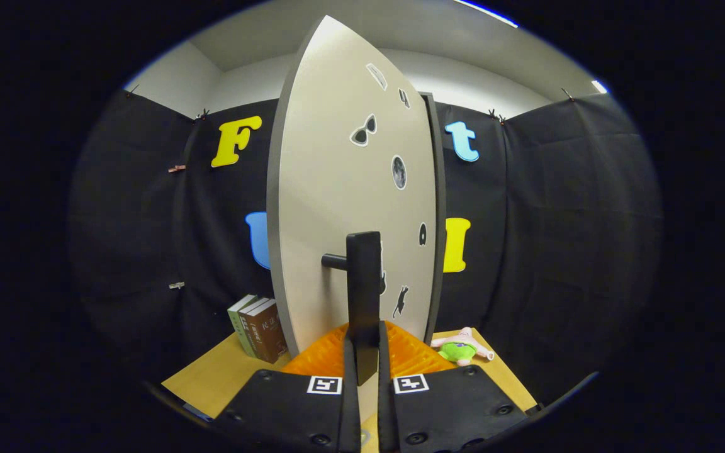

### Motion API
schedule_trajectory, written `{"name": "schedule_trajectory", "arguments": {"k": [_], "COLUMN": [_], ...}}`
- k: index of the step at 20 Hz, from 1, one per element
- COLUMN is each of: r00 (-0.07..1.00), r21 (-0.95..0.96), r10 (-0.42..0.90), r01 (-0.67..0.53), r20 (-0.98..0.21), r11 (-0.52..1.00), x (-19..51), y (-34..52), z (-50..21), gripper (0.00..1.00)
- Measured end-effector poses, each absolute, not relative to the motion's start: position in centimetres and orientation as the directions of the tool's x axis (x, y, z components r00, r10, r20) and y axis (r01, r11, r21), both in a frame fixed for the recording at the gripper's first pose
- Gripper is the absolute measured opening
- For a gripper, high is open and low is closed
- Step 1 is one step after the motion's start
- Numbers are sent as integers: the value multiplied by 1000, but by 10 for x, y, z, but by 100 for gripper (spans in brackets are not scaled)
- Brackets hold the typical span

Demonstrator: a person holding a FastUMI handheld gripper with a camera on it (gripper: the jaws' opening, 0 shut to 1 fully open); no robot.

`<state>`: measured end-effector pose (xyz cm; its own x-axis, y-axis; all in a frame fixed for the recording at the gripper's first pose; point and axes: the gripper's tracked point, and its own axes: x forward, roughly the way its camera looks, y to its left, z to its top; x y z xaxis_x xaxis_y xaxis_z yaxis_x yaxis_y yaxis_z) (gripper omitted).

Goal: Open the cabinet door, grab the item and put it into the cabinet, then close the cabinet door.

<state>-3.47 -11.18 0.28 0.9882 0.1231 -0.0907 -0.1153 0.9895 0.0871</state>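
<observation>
Here the hand-held gripper (363, 358) is clamping both fingers on the dark bar handle (363, 286) of the cabinet door (337, 189), which is standing just ahead, swung partly open. A green-and-pink plush toy (461, 348) is lying on the counter (211, 377) ahead and right of the fingers; books (258, 327) are leaning ahead to the left.
</observation>
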Motion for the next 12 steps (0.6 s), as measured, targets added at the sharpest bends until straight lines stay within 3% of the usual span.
{"name": "schedule_trajectory", "arguments": {"k": [12], "r00": [995], "r21": [95], "r10": [-18], "r01": [27], "r20": [-99], "r11": [995], "x": [-53], "y": [-214], "z": [2], "gripper": [12]}}
